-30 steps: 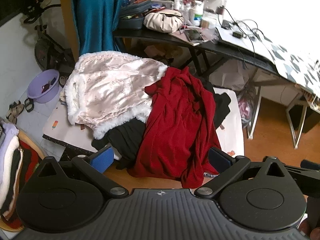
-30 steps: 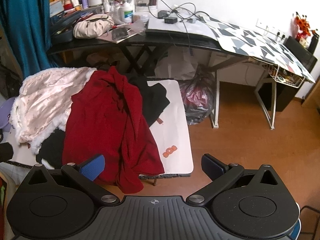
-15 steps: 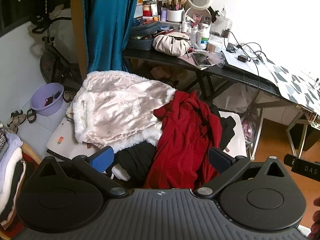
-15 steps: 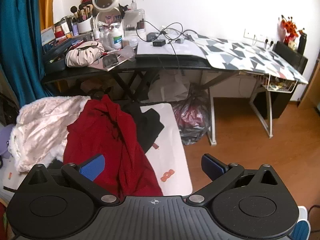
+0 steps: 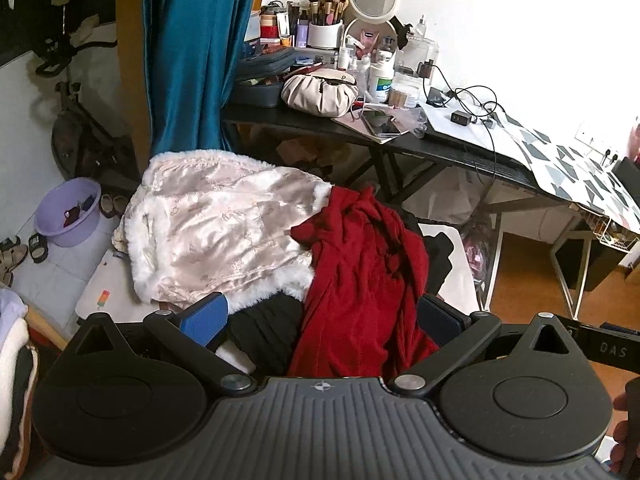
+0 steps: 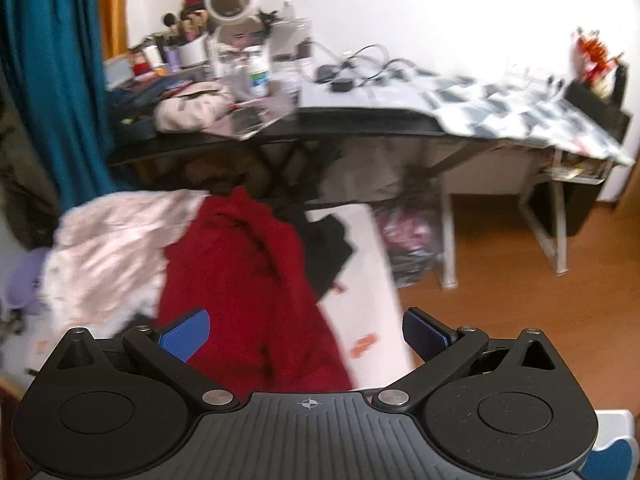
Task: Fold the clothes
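Both your grippers hang wide apart and empty: the left gripper (image 5: 322, 316) and right gripper (image 6: 306, 330) hover above the red garment (image 5: 360, 280), heaped on the white table (image 6: 372, 280) beside the fur-trimmed pink coat (image 5: 224, 224). Only "DAS" (image 5: 612, 349) reads, on a black bar.

Right gripper (image 6: 306, 330) fingers spread above red garment (image 6: 248, 280).

I see a dark red garment (image 5: 360, 280) mid-frame, and left of it a pale pink satin jacket (image 5: 224, 224) trimmed in white fur. Black clothes (image 5: 264, 328) sit below. The curtain (image 5: 192, 52) at upper left is teal, the basin (image 5: 68, 212) lilac, the floor (image 6: 500, 312) orange-brown. My gripper pads (image 5: 204, 318) are blue.
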Demonstrator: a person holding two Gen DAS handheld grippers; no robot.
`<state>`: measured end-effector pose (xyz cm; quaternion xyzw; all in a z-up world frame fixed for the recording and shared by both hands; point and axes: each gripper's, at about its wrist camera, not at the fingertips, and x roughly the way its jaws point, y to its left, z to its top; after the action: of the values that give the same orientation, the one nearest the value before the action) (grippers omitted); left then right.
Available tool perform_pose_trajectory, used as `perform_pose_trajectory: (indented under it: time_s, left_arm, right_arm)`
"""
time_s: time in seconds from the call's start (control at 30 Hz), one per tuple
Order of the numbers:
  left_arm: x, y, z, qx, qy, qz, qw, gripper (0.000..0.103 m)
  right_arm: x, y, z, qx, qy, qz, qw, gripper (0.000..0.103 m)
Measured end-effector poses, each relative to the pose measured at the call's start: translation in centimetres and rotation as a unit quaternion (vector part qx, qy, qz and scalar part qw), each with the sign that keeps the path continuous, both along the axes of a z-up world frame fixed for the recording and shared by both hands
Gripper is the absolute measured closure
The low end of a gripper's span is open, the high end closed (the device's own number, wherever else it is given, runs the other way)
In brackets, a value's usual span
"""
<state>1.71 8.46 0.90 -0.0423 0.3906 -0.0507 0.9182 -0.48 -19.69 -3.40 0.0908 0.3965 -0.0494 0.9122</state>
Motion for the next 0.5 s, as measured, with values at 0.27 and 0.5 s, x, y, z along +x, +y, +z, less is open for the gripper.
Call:
perform_pose_trajectory:
  time_s: [0.27,0.5]
  left_arm:
    - [0.9,1.0,-0.5,0.013,0.004,-0.012,0.9998,0.000]
    - [1.5,2.1,-0.6,0.013,0.003,-0.014,0.9998,0.000]
  right_arm:
    - [0.0,2.4,-0.7,-0.052,0.023,-0.027,0.998,0.001]
    - [1.2,3.3,-1.4,-0.050,0.049,-0.060,0.996,0.001]
